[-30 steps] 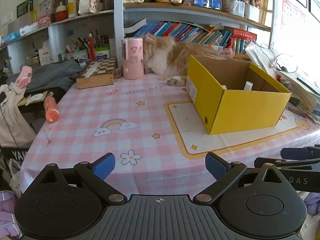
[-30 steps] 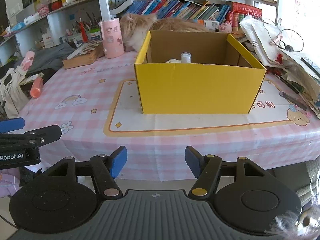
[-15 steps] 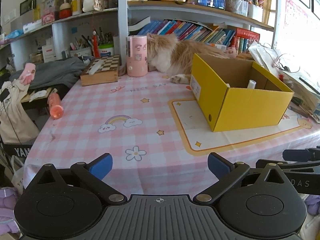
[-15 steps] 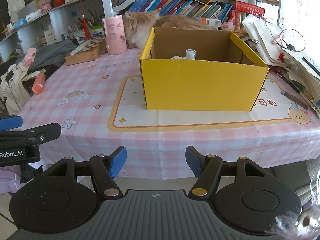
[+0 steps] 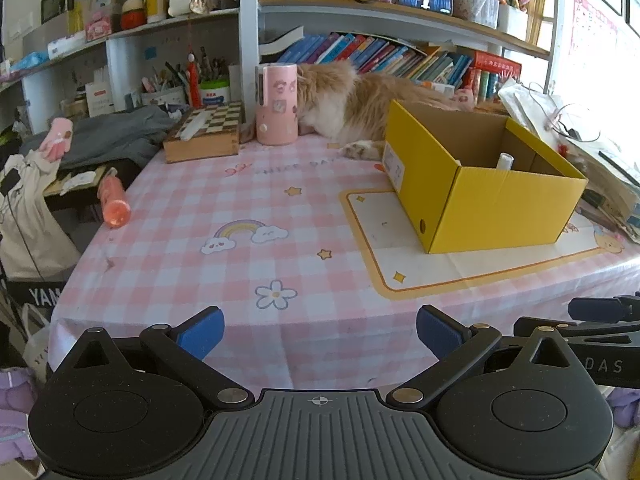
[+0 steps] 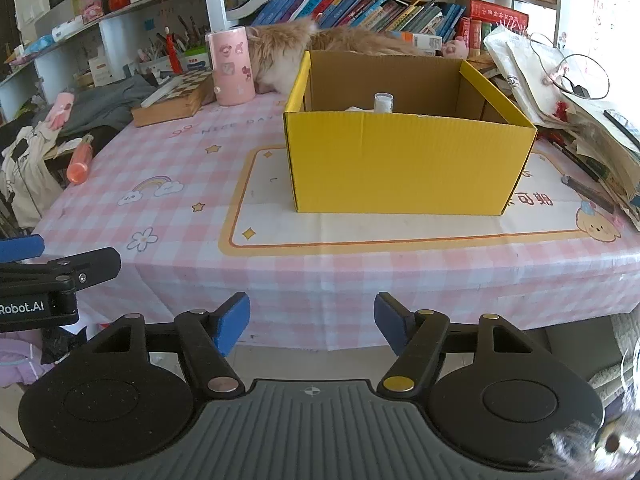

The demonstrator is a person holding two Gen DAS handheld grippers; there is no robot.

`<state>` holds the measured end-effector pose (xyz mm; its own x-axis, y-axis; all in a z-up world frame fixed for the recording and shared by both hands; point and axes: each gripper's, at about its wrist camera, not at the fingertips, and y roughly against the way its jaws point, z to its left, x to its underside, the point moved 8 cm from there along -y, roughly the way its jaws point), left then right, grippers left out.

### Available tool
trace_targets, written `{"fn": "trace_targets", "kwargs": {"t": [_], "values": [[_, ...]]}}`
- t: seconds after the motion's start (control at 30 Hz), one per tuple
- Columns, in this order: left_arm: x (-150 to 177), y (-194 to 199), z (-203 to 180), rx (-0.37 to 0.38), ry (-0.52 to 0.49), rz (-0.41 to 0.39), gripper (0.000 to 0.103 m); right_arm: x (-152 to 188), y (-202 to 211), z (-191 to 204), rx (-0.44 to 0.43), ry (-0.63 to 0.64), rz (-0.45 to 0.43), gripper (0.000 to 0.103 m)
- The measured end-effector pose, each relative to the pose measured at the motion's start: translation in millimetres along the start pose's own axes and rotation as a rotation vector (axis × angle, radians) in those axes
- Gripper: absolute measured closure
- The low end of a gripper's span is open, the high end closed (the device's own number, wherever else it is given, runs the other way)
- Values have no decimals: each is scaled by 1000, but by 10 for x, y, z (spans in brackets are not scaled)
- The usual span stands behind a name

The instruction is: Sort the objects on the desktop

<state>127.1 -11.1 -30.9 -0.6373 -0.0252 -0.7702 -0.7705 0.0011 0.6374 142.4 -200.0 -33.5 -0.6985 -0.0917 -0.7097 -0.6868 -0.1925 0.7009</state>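
A yellow cardboard box (image 5: 500,204) (image 6: 400,168) stands open on the pink checked tablecloth (image 5: 248,200), with a white-capped bottle (image 5: 505,160) (image 6: 383,102) upright inside. A pink tumbler (image 5: 276,104) (image 6: 232,68) and a wooden chess box (image 5: 204,132) (image 6: 172,98) sit at the back. An orange-pink bottle (image 5: 114,200) (image 6: 80,160) lies at the left edge. My left gripper (image 5: 319,330) hovers open at the table's near edge, holding nothing. My right gripper (image 6: 313,322) hangs just off the front edge; its jaws are opening with nothing between them.
A fluffy orange cat (image 5: 352,104) (image 6: 288,52) lies behind the box and the tumbler. Stacked papers and cables (image 6: 568,92) crowd the right side, with a dark pen (image 6: 588,192) beside them. Bookshelves rise behind. A grey garment (image 5: 108,136) lies at the back left.
Both pairs of jaws have spread slightly wider. The table sits a touch further off in both views. Nothing on the table has moved.
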Motion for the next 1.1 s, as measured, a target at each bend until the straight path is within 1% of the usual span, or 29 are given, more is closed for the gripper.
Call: {"fn": "trace_targets", "kwargs": {"t": [0.1, 0.23, 0.3, 0.37, 0.47, 0.53, 0.83, 1.1], "values": [[15, 9, 12, -6, 0, 3, 0, 29, 10, 7, 2, -1, 1, 35], [36, 29, 32, -15, 0, 6, 0, 48, 14, 22, 9, 6, 7, 27], [45, 36, 42, -16, 1, 7, 0, 57, 14, 29, 10, 9, 12, 26], [47, 45, 46, -16, 2, 6, 0, 65, 8, 35, 8, 9, 17, 17], [55, 52, 46, -13, 2, 7, 0, 73, 9, 43, 2, 10, 20, 11], [60, 56, 46, -10, 3, 10, 0, 82, 7, 52, 1, 13, 25, 9], [82, 68, 61, -3, 9, 17, 0, 94, 10, 83, 4, 34, 35, 8], [63, 82, 67, -1, 2, 3, 0, 89, 2, 100, 3, 39, 35, 8]]}}
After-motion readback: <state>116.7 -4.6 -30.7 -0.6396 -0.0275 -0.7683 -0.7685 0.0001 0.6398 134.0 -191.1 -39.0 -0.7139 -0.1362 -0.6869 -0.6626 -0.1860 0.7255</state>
